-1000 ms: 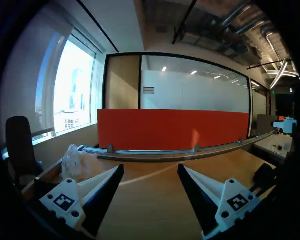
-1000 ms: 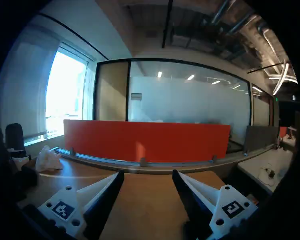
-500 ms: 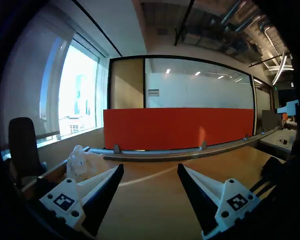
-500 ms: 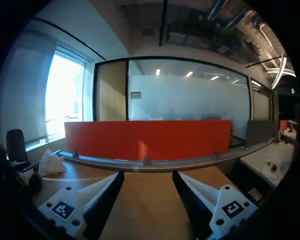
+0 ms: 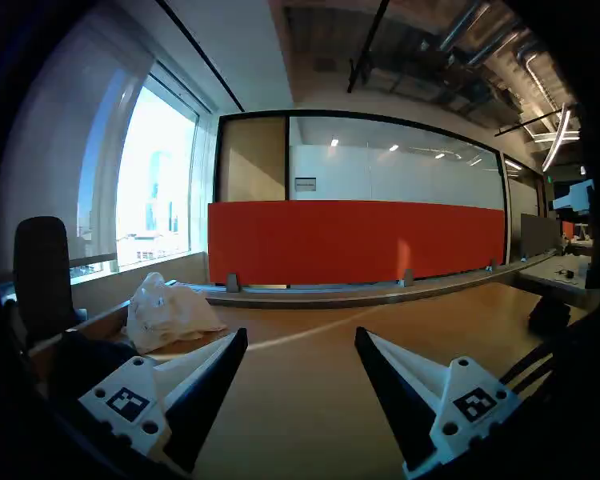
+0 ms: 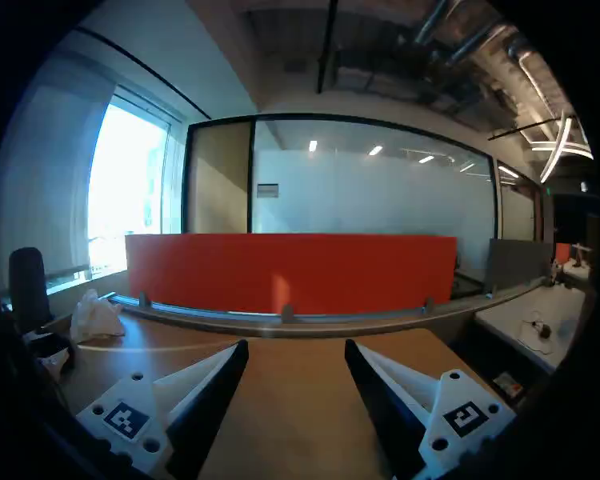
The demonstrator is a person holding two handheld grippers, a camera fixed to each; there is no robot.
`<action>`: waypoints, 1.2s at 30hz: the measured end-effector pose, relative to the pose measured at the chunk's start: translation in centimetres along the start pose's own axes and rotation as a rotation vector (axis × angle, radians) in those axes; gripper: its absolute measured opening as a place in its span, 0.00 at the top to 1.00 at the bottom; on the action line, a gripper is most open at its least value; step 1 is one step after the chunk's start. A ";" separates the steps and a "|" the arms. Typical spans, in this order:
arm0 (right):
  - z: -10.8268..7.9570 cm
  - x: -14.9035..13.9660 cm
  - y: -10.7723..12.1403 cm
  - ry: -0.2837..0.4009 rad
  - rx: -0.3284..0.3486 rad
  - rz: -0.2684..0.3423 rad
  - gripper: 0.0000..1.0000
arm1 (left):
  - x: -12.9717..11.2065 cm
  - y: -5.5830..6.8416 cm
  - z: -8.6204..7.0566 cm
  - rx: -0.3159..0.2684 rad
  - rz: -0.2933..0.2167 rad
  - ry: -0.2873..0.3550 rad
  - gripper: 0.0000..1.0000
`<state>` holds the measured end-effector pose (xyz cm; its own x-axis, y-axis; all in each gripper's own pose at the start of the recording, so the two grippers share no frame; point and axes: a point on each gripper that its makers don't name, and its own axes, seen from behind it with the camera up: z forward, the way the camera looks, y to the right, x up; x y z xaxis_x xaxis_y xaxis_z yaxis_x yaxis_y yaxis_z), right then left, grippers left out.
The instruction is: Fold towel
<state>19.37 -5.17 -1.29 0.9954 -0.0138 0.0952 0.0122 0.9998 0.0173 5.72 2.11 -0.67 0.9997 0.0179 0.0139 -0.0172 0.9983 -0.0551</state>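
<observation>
Your left gripper and right gripper have jaws released; a white bundle, hard to identify, lies left on the tabletop.

The left gripper view looks low from behind the left hand-held gripper, level across the wooden tabletop at the orange partition ahead. The right gripper view looks the same way from behind the right hand-held gripper. Both share the partition, the window and a crumpled white bundle ahead-left, which is nearer in the left gripper view.

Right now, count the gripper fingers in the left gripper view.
2: one finger at lower left, the other finger at lower right, apart over the wooden desk; none seems hidden.
</observation>
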 end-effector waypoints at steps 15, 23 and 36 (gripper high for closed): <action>1.7 -4.3 -0.1 -0.009 -0.009 -0.047 0.07 | -5.6 -0.8 0.8 0.008 -0.030 0.007 0.00; 2.7 -5.2 -0.1 -0.011 -0.010 -0.047 0.07 | -6.4 -1.9 0.9 0.028 -0.034 0.011 0.00; 3.0 -4.9 -0.5 -0.006 -0.001 -0.049 0.07 | -6.5 -2.2 0.6 0.038 -0.004 0.020 0.00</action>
<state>14.22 -5.63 1.26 0.9930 -0.0632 0.0998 0.0614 0.9979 0.0213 -0.76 -0.18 0.00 0.9999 0.0133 -0.0057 -0.0134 0.9998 -0.0171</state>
